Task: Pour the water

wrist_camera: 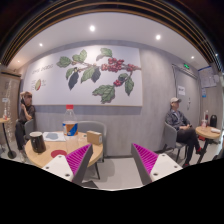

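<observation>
1. Magenta pads [146, 158] face each other across an empty gap, so I read my gripper [110, 165] as released and holding nothing.
2. On the round wooden table [45, 152], far left of my fingers, I see what looks like a clear bottle [70, 121] with a red cap; I take it as the water source, well apart from the gripper.
3. My guess is that it is light, thin plastic, smooth, and likely to buckle if squeezed hard; I would grip it mid-body, below the cap.
4. A dark cup [37, 142] stands near it, probably rigid and the likely target.
5. I count one bottle, one dark cup, one red dish [59, 154], two chairs [92, 140] and two people [179, 124] seated at the left and right of the room.
</observation>
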`<state>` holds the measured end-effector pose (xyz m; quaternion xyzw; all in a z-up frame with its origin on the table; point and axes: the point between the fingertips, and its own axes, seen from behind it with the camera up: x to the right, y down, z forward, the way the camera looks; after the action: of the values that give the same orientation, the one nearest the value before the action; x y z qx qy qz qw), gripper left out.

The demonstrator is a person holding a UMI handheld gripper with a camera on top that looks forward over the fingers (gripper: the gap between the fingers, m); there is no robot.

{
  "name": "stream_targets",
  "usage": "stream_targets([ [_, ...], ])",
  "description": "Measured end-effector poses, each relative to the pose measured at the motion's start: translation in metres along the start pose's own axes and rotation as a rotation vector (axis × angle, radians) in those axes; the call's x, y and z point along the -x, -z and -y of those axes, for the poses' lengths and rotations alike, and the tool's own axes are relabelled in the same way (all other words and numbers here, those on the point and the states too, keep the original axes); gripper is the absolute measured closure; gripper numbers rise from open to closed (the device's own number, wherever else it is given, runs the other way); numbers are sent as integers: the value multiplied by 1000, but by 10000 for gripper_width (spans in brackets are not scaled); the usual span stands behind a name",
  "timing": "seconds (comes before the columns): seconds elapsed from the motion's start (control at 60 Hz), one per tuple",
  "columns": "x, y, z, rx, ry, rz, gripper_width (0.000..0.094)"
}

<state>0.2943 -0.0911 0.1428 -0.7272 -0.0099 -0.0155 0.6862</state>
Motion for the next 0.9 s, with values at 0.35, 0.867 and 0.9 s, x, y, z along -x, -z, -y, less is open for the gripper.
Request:
stream_targets([
  [0.35,22,2,3,5,-15,79,108],
  [0.867,189,-128,6,-2,-6,288,114],
  [0.9,194,-138,5,4,0,279,114],
])
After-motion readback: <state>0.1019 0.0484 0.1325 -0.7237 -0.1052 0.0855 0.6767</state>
